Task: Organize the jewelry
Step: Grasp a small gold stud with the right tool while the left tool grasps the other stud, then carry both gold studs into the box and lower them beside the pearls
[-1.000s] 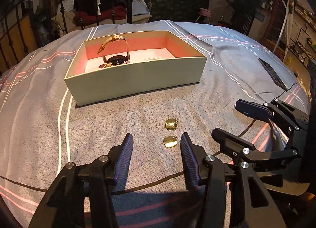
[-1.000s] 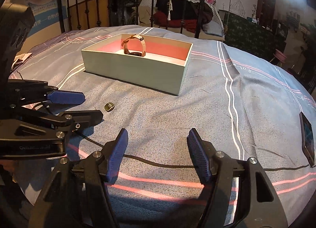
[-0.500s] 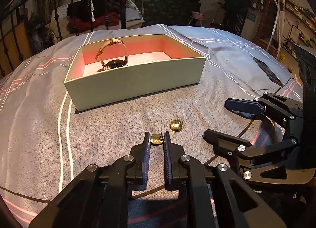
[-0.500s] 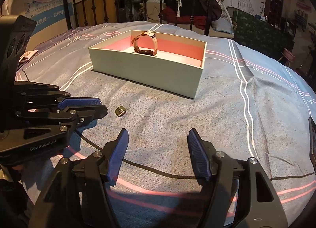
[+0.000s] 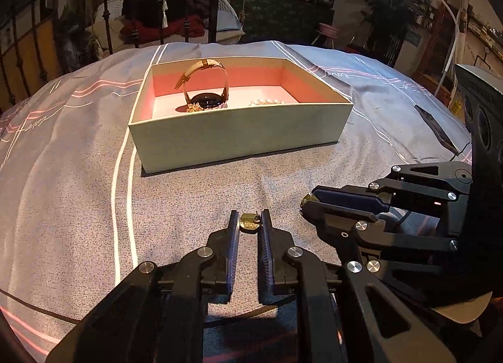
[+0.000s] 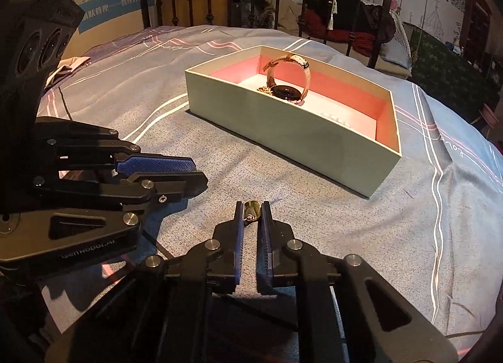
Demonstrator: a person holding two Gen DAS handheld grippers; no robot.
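Two small gold earrings are off the grey bedspread. My left gripper [image 5: 250,217] is shut on one gold earring [image 5: 250,224], pinched at the fingertips. My right gripper [image 6: 252,205] has its jaws closing, the pads pressing the second gold earring [image 6: 253,210]; it also shows at the right gripper [image 5: 309,202] tip in the left wrist view. Beyond both stands a pale green box [image 5: 239,133] with a pink inside. It holds a tan-strapped watch [image 5: 206,92], a gold trinket [image 5: 193,107] and pearl pieces [image 5: 267,101]. The left gripper [image 6: 195,175] lies left of the right one.
A dark phone [image 5: 435,125] lies on the bedspread at the far right. A black iron bedstead [image 6: 345,1] stands behind the box [image 6: 283,130], with clothes beyond it. A thin dark cable [image 5: 37,311] crosses the bedspread near me.
The left gripper shut on the nearer earring and lifted it slightly. The right gripper moved left to the second earring and closed on it.
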